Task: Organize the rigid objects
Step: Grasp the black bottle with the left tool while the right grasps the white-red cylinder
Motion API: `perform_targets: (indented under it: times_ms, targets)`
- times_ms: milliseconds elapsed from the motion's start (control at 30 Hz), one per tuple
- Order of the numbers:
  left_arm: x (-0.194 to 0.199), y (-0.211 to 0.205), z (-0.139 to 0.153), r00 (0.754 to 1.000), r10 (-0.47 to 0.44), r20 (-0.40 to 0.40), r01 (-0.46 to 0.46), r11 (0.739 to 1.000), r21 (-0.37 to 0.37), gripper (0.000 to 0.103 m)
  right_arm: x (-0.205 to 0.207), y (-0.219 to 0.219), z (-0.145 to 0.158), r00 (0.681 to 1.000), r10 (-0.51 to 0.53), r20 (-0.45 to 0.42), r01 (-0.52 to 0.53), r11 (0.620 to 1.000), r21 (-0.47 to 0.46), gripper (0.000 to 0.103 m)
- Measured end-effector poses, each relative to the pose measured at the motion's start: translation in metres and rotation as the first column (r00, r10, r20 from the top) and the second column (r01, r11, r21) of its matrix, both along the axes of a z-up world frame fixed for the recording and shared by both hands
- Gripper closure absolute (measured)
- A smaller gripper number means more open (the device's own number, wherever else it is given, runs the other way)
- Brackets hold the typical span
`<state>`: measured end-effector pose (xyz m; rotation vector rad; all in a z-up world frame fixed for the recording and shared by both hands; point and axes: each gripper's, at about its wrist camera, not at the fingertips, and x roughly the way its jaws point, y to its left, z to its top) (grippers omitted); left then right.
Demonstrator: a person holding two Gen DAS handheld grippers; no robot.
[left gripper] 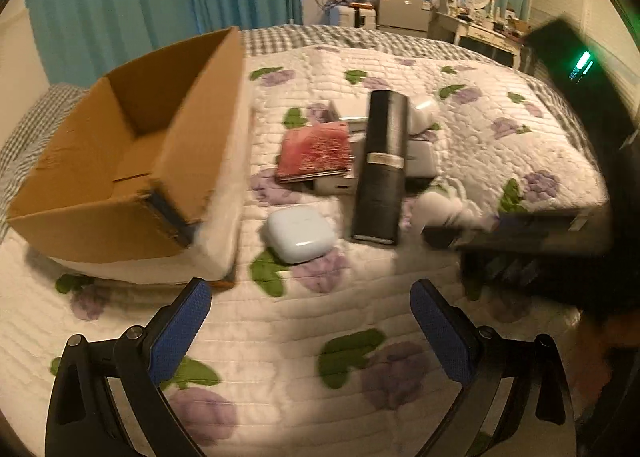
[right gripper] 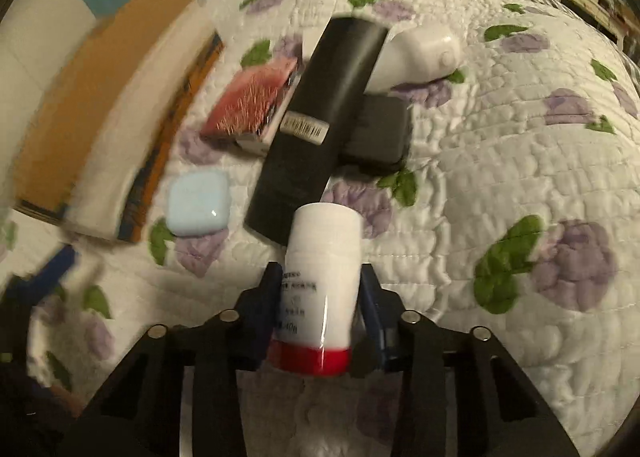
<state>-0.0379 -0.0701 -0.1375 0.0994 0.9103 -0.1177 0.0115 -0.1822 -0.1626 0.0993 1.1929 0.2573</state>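
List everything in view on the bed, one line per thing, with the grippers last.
cardboard box: 1, brown, open and looks empty, on the bed at the left
bedspread: 1, white quilt with purple flowers and green leaves, under everything
black box: 1, long, lying across the pile in the middle
red box: 1, flat, left of the black box
pale blue case: 1, rounded, between the cardboard box and the black box
white bottle: 1, lying behind the black box
black case: 1, flat, under the black box's right side
white tube: 1, red base, held in the right gripper
left gripper: blue pads, open, nothing held
right gripper: shut on the tube
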Motion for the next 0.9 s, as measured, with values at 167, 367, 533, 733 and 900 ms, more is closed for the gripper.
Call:
perform_targets:
  times_ms: [167, 367, 533, 733, 900]
  targets:
    - [0.017, -0.030, -0.004, 0.999, -0.052, -0.010, 0.052, 0.998, -0.020, 0.002, -0.003, -0.043, 0.041, 0.990, -0.074, 0.119, 0.080, 0.996, -0.042, 0.067]
    - [0.057, -0.052, -0.007, 0.996, -0.088, 0.000, 0.088, 0.996, -0.028, 0.002, 0.005, -0.074, 0.051, 0.977, -0.151, 0.150, 0.157, 0.987, -0.032, 0.067]
    - [0.083, -0.058, -0.026, 0.994, -0.102, -0.038, 0.101, 0.994, -0.038, 0.009, 0.012, -0.071, 0.047, 0.979, -0.142, 0.149, 0.149, 0.988, -0.038, 0.067]
    - [0.103, -0.061, -0.047, 0.990, -0.102, -0.102, 0.099, 0.995, -0.027, 0.061, 0.012, -0.069, 0.044, 0.980, -0.136, 0.142, 0.145, 0.988, -0.051, 0.067]
    - [0.098, -0.054, -0.041, 0.988, -0.108, -0.110, 0.102, 0.993, -0.060, 0.062, 0.011, -0.067, 0.042, 0.982, -0.129, 0.141, 0.139, 0.988, -0.061, 0.067]
